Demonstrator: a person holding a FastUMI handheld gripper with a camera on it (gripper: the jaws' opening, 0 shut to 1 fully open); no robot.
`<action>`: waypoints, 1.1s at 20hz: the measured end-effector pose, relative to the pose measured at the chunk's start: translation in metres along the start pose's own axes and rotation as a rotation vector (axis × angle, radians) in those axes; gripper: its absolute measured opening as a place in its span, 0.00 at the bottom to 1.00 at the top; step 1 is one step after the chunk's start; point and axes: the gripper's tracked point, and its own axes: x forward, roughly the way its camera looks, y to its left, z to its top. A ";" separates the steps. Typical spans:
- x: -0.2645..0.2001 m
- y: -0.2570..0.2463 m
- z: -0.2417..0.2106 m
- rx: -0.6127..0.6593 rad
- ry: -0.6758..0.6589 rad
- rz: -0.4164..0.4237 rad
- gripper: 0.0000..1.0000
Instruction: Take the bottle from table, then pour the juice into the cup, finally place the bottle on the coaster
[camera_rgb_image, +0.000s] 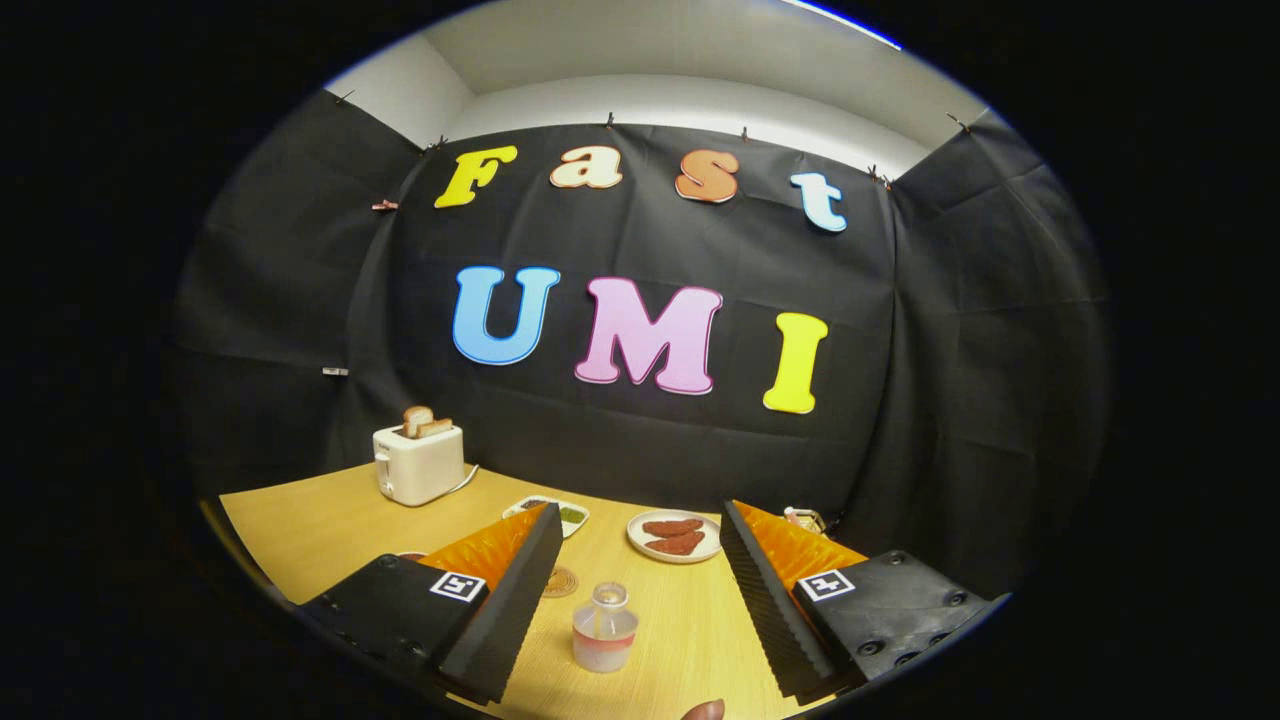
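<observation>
A gripper (635, 590) points across a light wooden table (320, 530), its two ridged black fingers (505, 610) spread wide and touching nothing. Between them stands a small clear bottle (604, 628) holding pale pink juice, upright, uncapped. Just beyond, at eleven o'clock from the bottle, lies a round coaster (560, 582). Farther, at one o'clock, a white plate (674, 537) carries reddish pieces. Far off at ten o'clock stands a white toaster (418, 464) with toast.
</observation>
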 end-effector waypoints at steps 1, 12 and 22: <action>0.003 0.002 -0.011 0.005 0.007 0.006 0.97; 0.036 0.015 -0.137 0.074 0.108 0.017 0.97; 0.067 0.024 -0.210 0.095 0.193 -0.034 0.85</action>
